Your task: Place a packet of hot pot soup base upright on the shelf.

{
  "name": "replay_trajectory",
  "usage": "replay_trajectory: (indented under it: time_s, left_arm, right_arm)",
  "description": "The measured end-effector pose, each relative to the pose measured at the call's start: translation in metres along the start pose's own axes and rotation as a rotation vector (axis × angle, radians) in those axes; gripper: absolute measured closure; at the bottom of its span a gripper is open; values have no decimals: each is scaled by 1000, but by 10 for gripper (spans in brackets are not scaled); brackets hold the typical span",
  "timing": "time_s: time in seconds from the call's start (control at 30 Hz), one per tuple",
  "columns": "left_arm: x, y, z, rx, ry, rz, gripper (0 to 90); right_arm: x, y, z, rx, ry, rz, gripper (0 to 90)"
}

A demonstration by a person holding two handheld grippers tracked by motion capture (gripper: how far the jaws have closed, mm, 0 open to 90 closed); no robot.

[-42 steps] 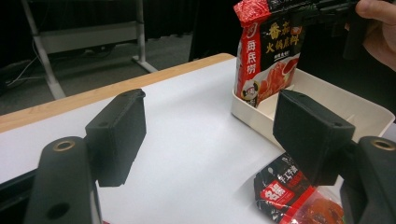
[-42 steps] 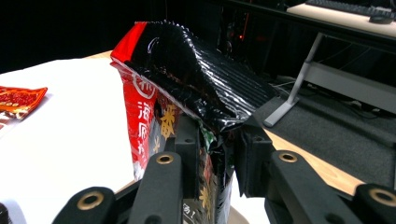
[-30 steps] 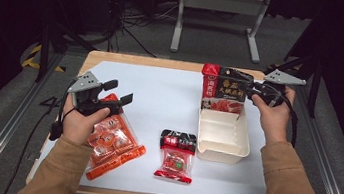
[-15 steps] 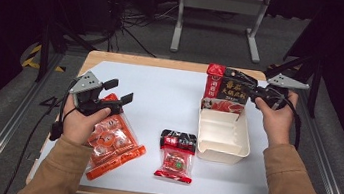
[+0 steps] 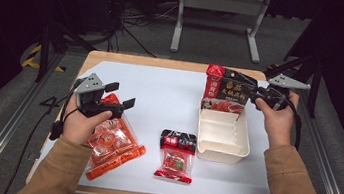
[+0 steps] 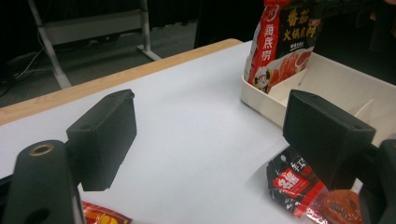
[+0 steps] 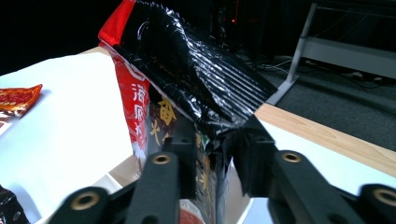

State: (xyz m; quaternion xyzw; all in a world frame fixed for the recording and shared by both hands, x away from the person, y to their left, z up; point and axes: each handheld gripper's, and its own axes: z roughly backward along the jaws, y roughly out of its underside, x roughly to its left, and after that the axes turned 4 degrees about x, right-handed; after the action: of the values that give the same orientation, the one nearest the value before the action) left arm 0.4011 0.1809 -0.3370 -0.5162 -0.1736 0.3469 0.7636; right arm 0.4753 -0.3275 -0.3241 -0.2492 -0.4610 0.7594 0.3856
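A tall red and black food bag (image 5: 223, 91) stands upright in the far end of a cream divided tray (image 5: 221, 151). My right gripper (image 5: 251, 92) is at the bag's top right corner. In the right gripper view its jaws (image 7: 212, 149) have just been opening and stand slightly apart, with the bag's crumpled top (image 7: 187, 65) still between them. My left gripper (image 5: 120, 95) hovers over an orange snack bag (image 5: 113, 145). Its jaws (image 6: 210, 135) have just been opening and stand wide, with nothing between them. A small red and black packet (image 5: 176, 155) lies at the front centre.
A white sheet (image 5: 169, 101) covers the wooden table. The tray's near compartments (image 6: 345, 88) hold nothing. A metal stand (image 5: 219, 12) and cables are on the dark floor beyond the far edge. Rails run along both sides of the table.
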Motion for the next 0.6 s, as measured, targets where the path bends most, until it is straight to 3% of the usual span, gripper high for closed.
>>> replay_trajectory:
  time_s: [0.17, 0.27, 0.6]
  left_arm:
    - [0, 0, 1, 10, 6, -2, 171]
    - [1, 1, 2, 19, 3, 1, 169]
    - [4, 0, 4, 42, 1, -11, 176]
  right_arm:
    - [-1, 1, 8, -15, 10, -26, 507]
    - [-1, 3, 14, -17, -8, -56, 420]
    - [8, 6, 42, -44, -8, -57, 383]
